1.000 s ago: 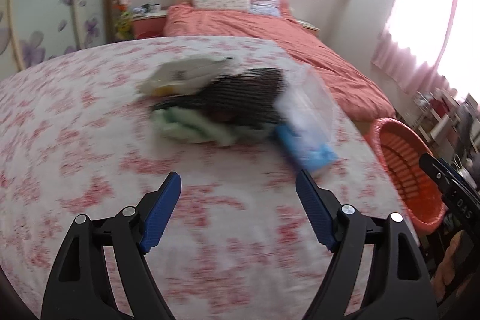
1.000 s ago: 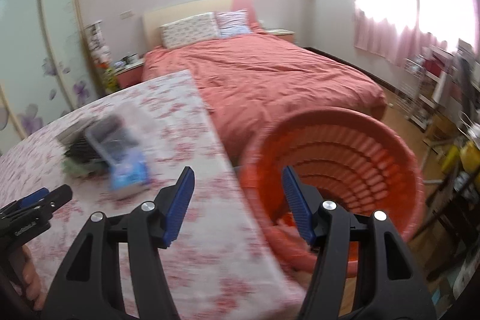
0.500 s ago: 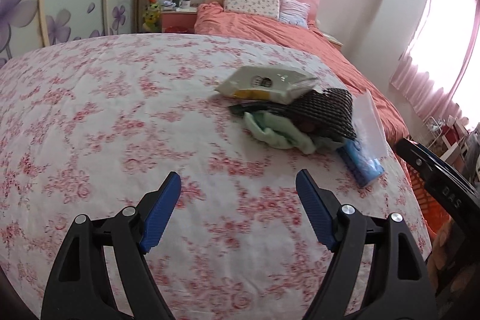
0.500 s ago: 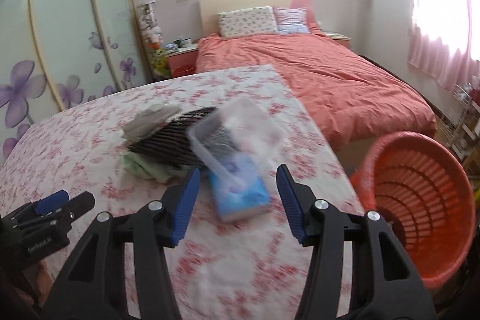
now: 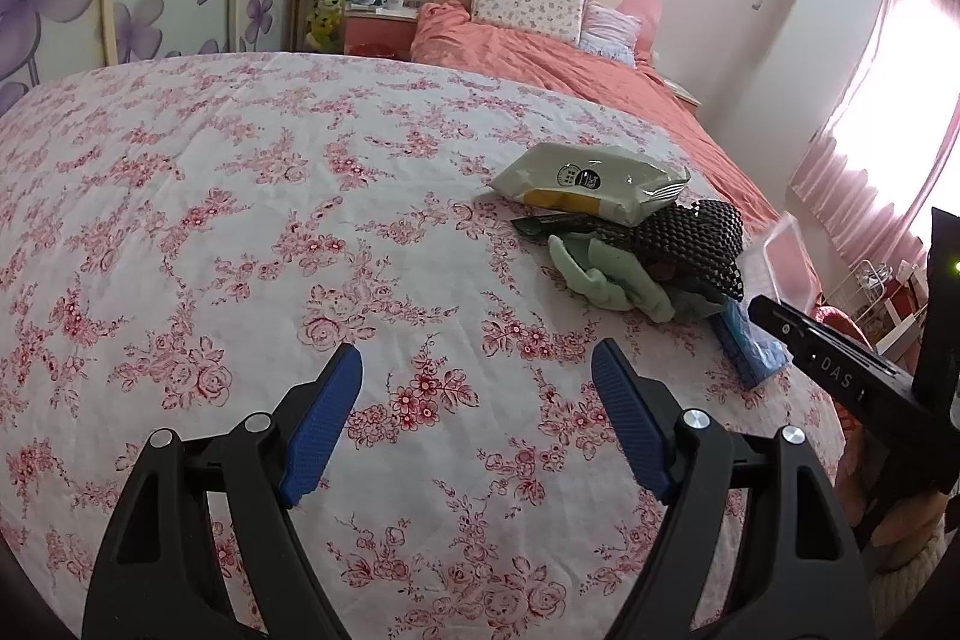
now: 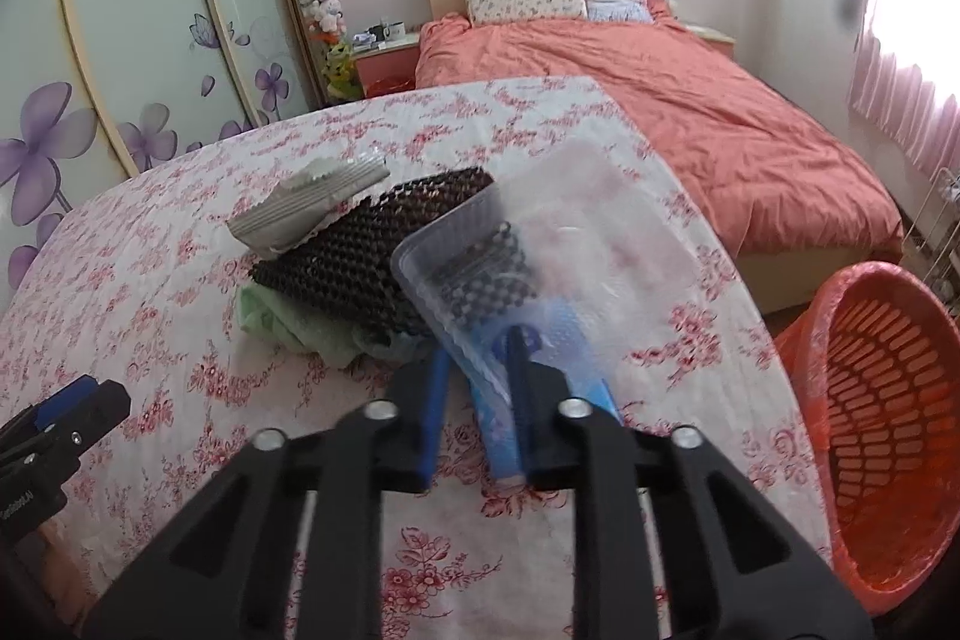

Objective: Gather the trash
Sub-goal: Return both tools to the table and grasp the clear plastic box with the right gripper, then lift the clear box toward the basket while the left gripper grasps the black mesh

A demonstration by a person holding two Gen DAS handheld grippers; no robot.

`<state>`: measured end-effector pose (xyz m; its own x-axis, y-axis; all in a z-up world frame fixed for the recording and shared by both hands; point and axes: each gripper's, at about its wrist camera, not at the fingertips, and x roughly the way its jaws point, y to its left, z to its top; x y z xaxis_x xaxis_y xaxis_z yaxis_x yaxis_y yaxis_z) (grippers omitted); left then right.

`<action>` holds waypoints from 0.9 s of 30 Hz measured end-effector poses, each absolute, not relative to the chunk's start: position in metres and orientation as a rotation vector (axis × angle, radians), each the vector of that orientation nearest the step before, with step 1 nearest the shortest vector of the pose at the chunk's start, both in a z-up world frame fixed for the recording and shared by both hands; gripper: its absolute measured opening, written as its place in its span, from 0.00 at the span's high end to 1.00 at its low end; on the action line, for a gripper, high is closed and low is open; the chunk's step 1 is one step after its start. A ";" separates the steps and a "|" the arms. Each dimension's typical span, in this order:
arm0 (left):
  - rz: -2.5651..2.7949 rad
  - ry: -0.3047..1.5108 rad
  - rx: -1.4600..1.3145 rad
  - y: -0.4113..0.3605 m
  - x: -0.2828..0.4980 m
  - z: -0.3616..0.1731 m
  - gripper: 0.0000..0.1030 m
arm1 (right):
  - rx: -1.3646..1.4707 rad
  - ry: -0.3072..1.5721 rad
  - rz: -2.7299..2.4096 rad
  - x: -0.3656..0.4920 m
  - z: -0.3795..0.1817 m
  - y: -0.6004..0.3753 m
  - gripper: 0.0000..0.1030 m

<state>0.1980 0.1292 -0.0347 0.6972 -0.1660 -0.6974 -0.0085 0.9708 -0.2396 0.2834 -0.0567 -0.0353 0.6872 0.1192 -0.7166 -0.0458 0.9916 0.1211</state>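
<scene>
A trash pile lies on the floral tablecloth [image 5: 252, 196]: a pale snack bag [image 5: 591, 184], black mesh netting [image 5: 690, 244], a green cloth [image 5: 606, 274], a clear plastic tray [image 6: 540, 244] and a blue packet [image 6: 558, 370]. My right gripper [image 6: 477, 370] has closed its fingers on the near edge of the clear tray, over the blue packet. My left gripper [image 5: 477, 400] is open and empty above the cloth, left of the pile. The right gripper's body shows in the left wrist view [image 5: 840, 376].
An orange slatted basket [image 6: 888, 430] stands on the floor past the table's right edge. A bed with a coral cover [image 6: 660, 100] lies behind the table. Wardrobe doors with purple flowers [image 6: 120, 58] line the left wall.
My right gripper swung left from the basket to the pile and closed its fingers on the clear tray's edge. My left gripper moved left and back from the pile and stays open.
</scene>
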 end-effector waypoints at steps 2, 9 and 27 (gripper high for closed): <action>-0.091 0.799 -0.235 0.130 0.200 -0.036 0.24 | 0.097 0.813 0.099 0.283 -0.037 -0.054 0.91; -0.091 0.813 -0.231 0.126 0.202 -0.038 0.24 | 0.107 0.773 0.093 0.273 -0.030 -0.057 0.95; -0.203 0.796 -0.202 0.063 0.218 -0.028 0.24 | 0.209 0.736 0.045 0.245 -0.023 -0.098 0.95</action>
<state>0.2178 0.0628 -0.0277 0.6822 -0.2557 -0.6850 0.1039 0.9613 -0.2553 0.2446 -0.0978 -0.0232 0.7409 0.1143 -0.6618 0.0322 0.9782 0.2050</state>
